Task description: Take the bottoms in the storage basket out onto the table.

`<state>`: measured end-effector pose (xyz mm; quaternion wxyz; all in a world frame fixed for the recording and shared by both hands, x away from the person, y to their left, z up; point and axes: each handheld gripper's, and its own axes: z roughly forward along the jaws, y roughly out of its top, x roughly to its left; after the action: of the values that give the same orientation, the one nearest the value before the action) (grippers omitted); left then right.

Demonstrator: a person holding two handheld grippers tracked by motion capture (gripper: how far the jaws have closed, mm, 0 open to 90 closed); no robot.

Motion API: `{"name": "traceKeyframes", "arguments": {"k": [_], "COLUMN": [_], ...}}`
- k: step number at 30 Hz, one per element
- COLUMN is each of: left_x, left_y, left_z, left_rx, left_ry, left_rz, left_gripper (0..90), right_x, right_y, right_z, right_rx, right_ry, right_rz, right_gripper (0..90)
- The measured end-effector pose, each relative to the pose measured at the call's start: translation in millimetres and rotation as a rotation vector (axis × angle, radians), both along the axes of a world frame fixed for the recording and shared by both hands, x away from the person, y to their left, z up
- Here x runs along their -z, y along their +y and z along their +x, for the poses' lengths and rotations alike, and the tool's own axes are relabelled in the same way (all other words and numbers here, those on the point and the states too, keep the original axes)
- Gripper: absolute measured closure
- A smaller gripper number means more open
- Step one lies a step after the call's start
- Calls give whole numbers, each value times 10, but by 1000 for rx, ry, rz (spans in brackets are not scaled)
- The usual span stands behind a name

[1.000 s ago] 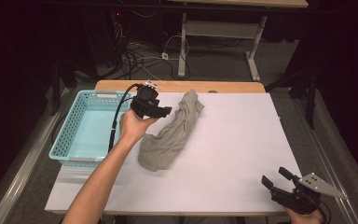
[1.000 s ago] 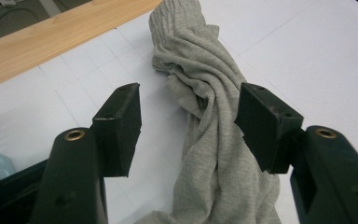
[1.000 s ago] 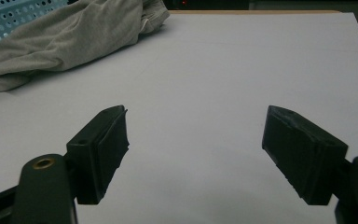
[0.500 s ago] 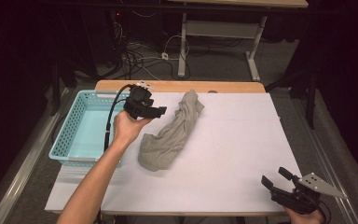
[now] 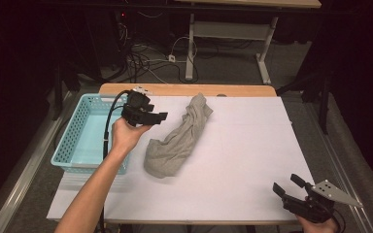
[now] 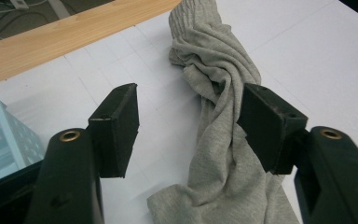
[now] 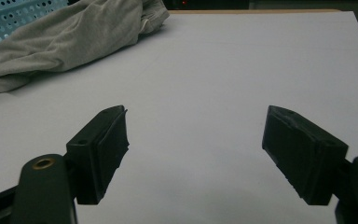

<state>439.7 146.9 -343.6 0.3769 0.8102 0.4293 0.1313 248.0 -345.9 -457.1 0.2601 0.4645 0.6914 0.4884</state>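
While the twisted grey cotton garment (image 5: 177,138) lies loose on the white table sheet (image 5: 243,145), the left gripper (image 5: 145,115) hangs beside it — jaws wide and empty, seemingly poised to grab — and the right gripper (image 5: 291,191) rests wide-jawed, well apart.

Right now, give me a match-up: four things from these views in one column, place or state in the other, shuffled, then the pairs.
Things:
1. left gripper
2. right gripper
3. grey cloth
4. blue basket

Places or states:
A. twisted and crumpled, lying mid-table
B. open, at the near right corner of the table
C. at the table's left edge, nothing visible inside
D. open, held above the table between basket and cloth

Pairs: 1-D, 2-B, 3-A, 4-C
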Motion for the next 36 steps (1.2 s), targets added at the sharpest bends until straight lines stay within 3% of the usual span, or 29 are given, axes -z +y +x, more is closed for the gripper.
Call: {"name": "traceKeyframes", "arguments": {"k": [12,21,36], "left_x": [-40,-39,-9], "left_y": [136,260,450], "left_z": [-125,-201,-341], "left_rx": [-8,-17,-45], "left_ry": [-23,-23,-53], "left_rz": [-16,-53,-35], "left_gripper": [372,371,371], "right_x": [-2,-1,-3], "right_y": [3,2,6], "right_z": [-6,-7,-13], "right_rx": [1,2,8], "right_ry": [-1,0,0], "right_rz": [-1,-2,-4], "right_gripper": [226,226,226]}}
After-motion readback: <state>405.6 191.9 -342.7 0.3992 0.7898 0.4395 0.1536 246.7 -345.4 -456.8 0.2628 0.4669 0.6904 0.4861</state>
